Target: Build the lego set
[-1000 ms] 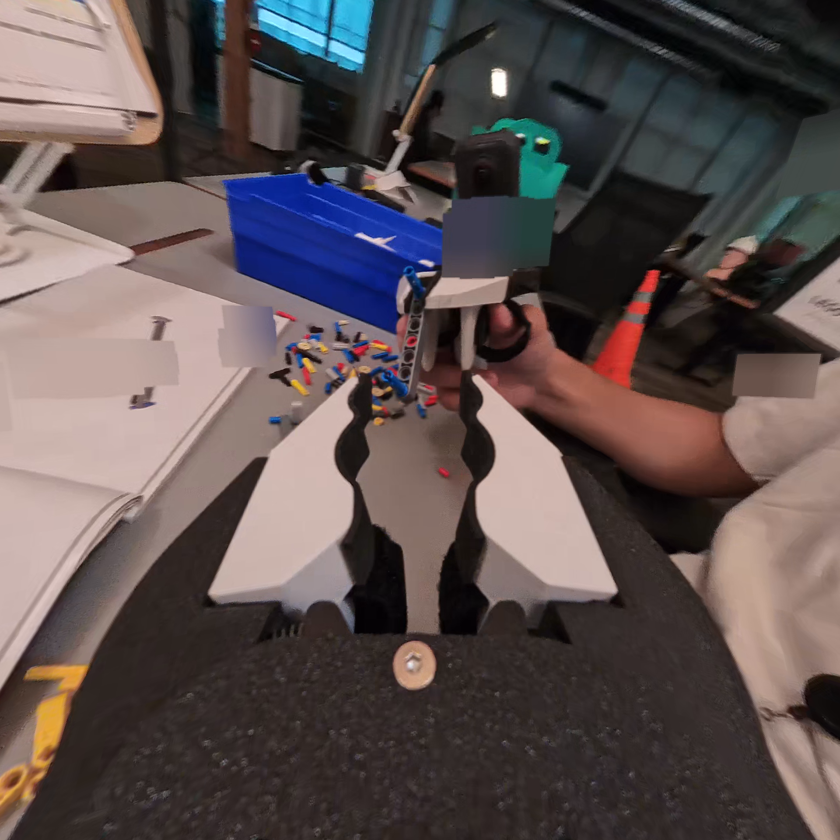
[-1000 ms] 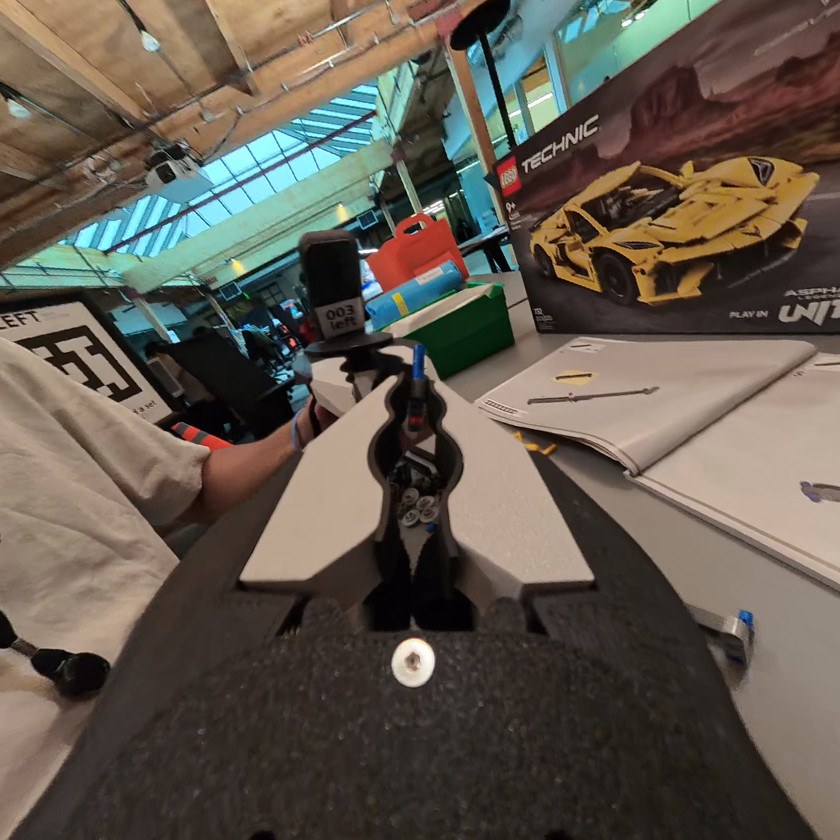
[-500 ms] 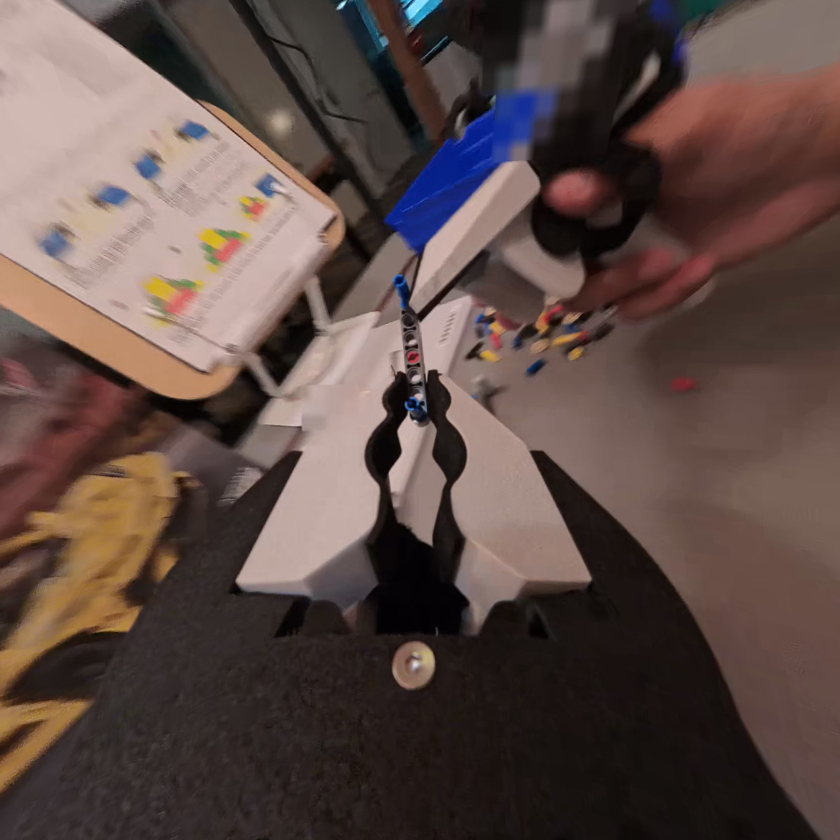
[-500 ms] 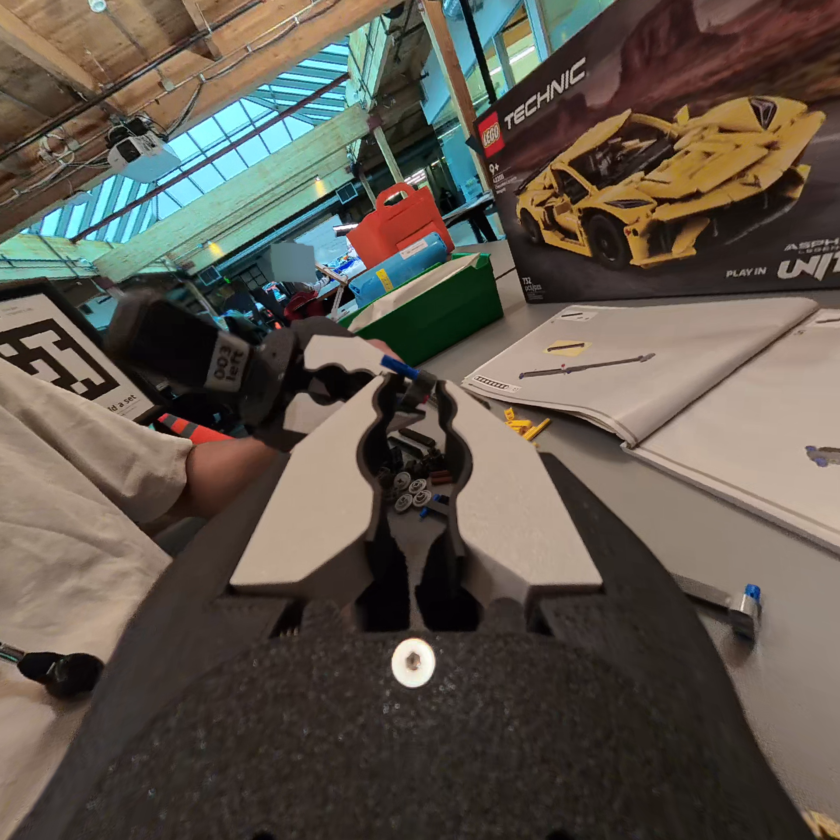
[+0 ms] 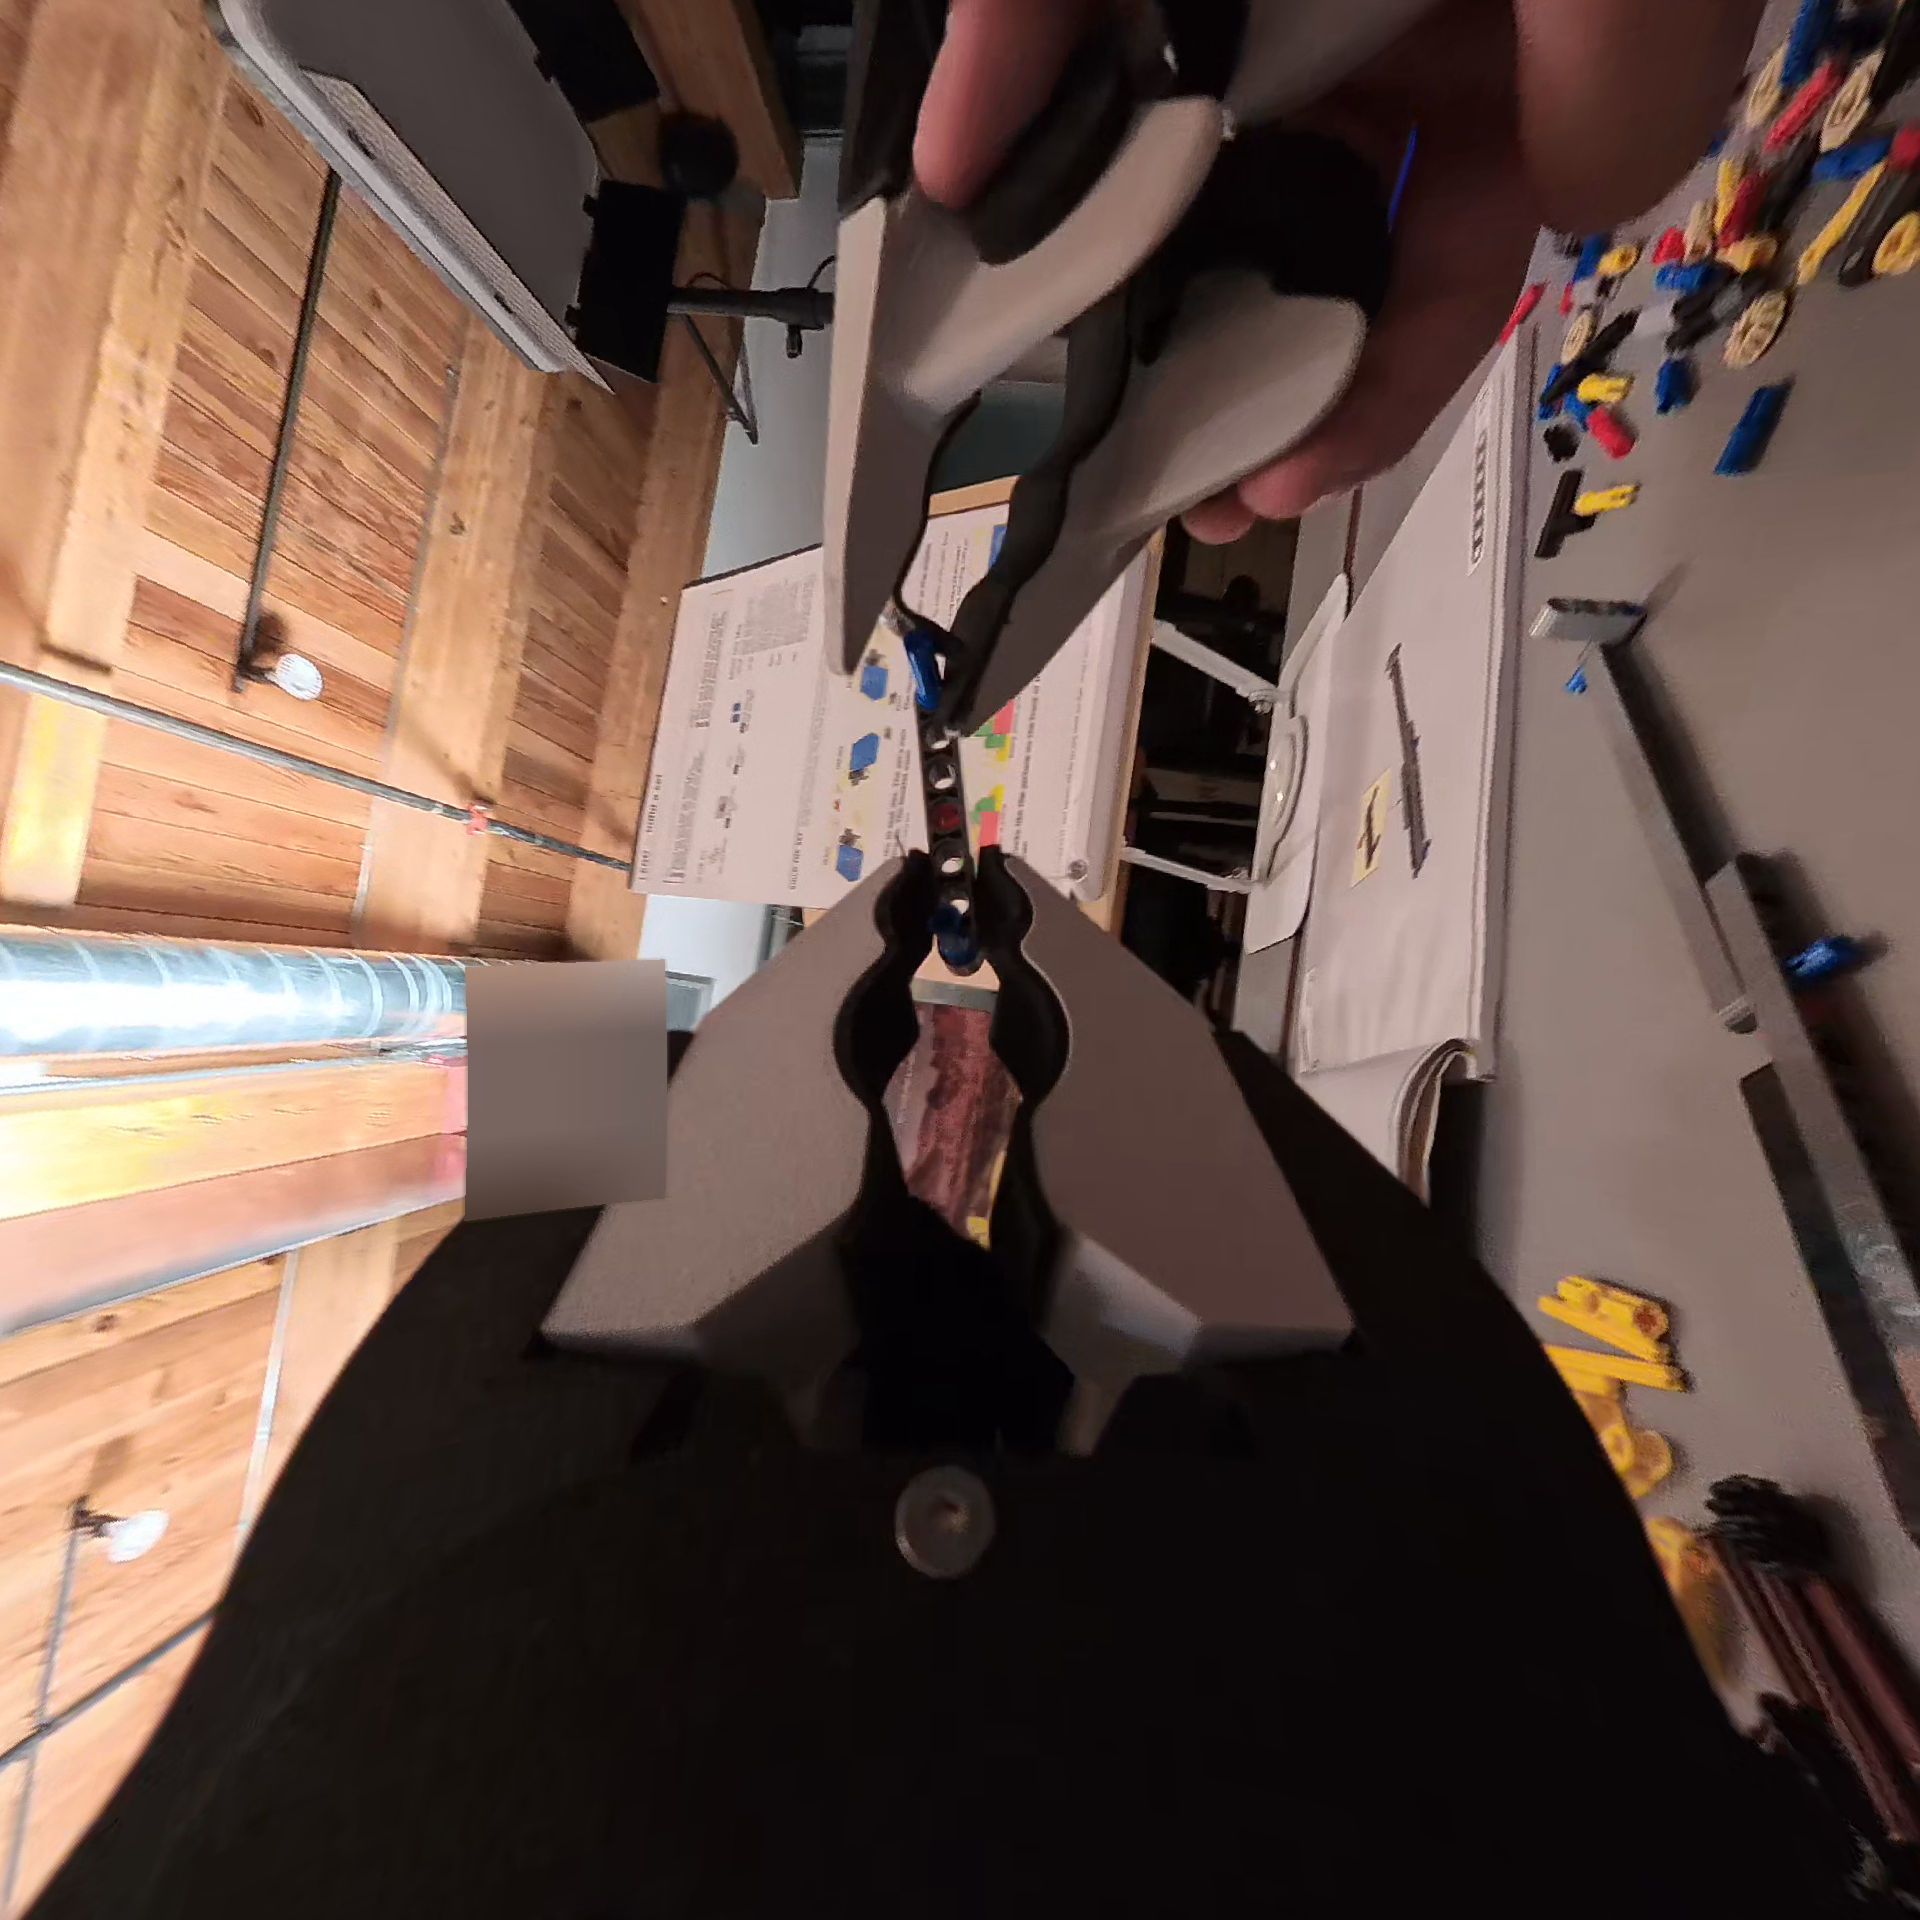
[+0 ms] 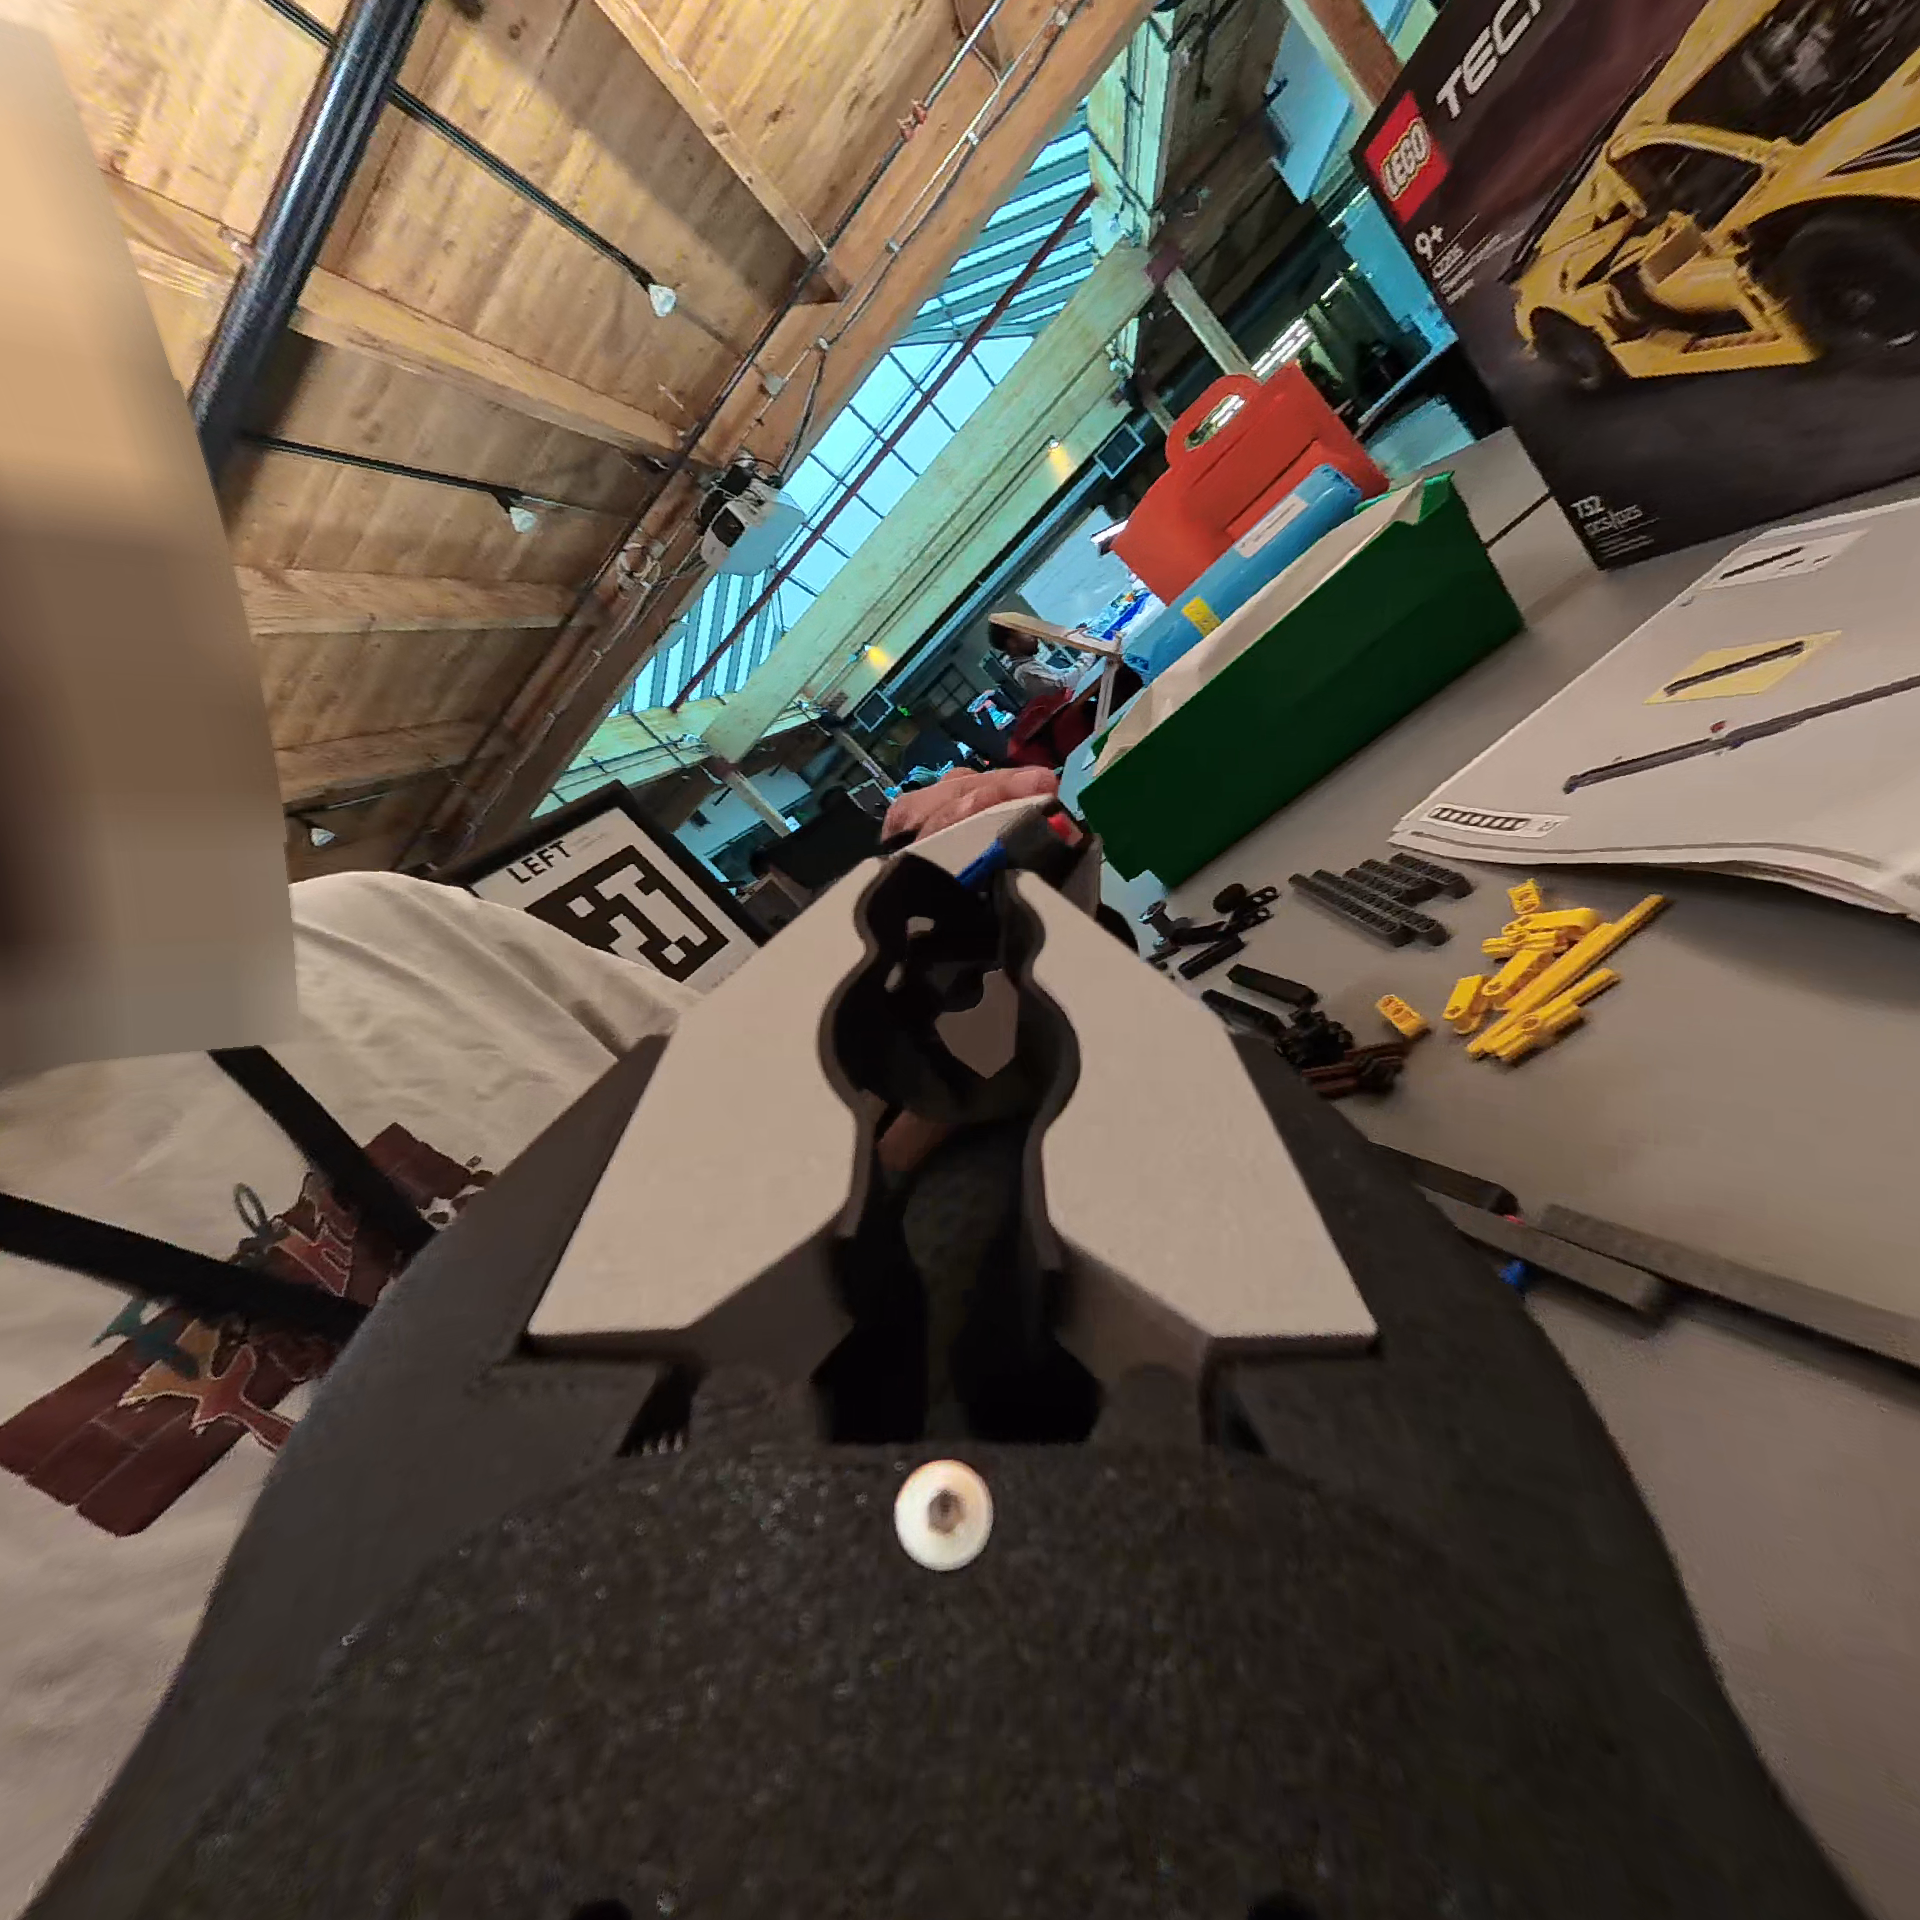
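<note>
though one dark beam (image 5: 948,821) with blue pins is held in the air between both grippers, the build looks barely begun. the left gripper (image 5: 951,883) has its jaws clamped on the beam's near end; the right gripper (image 5: 914,665) pinches the blue pin (image 5: 921,665) at the far end. loose pieces (image 5: 1714,239) and yellow parts (image 6: 1527,966) lie unused on the surface (image 6: 1621,1122).

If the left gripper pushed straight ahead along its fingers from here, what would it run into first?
Most likely the right gripper. The left gripper is shut on the lower end of the black beam, and the right gripper's fingertips pinch the blue pin at the beam's far end, directly ahead.
</note>
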Available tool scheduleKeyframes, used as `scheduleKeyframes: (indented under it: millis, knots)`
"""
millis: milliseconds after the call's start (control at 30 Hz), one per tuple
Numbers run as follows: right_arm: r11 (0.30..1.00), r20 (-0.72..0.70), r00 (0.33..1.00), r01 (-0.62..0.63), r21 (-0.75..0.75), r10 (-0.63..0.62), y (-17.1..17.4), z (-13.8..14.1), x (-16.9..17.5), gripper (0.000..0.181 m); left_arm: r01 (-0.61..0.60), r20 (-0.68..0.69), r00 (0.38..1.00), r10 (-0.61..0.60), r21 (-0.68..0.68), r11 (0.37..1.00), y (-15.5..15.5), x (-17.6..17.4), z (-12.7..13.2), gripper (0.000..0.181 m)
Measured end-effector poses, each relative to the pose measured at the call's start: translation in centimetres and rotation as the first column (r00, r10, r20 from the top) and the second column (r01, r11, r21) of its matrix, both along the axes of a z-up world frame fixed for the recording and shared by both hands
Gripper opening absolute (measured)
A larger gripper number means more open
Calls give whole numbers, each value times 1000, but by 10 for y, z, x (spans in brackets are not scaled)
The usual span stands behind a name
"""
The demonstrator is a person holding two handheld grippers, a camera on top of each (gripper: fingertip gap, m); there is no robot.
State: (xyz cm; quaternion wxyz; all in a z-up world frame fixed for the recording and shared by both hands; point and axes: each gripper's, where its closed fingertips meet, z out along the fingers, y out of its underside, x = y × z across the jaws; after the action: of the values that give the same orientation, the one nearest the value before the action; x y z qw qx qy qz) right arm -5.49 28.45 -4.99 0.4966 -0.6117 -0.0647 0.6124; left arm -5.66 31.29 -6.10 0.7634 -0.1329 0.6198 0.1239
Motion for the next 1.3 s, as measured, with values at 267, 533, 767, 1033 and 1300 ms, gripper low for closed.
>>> scheduleKeyframes:
  millis: [267,533,767,1033,1300]
  knots:
    - [999,-84,996,-36,-14,34,-2,4,8,30,63,47,998,-53,-250,966,-1,3,-4,6]
    - [934,250,909,281,222,-333,16,-1,19,23,142,135,989,-65,-698,701,-16,12,-5,7]
    - [942,265,918,235,238,-296,10,-2,17,7,192,78,965,-249,-861,472,-36,19,-24,36]
    - [918,265,935,126,376,-237,-11,12,2,7,215,372,791,-485,-912,-349,-37,-10,11,29]
    - [899,379,904,11,438,-196,-19,1,-27,7,114,275,743,-610,-950,-289,-57,-15,-9,23]
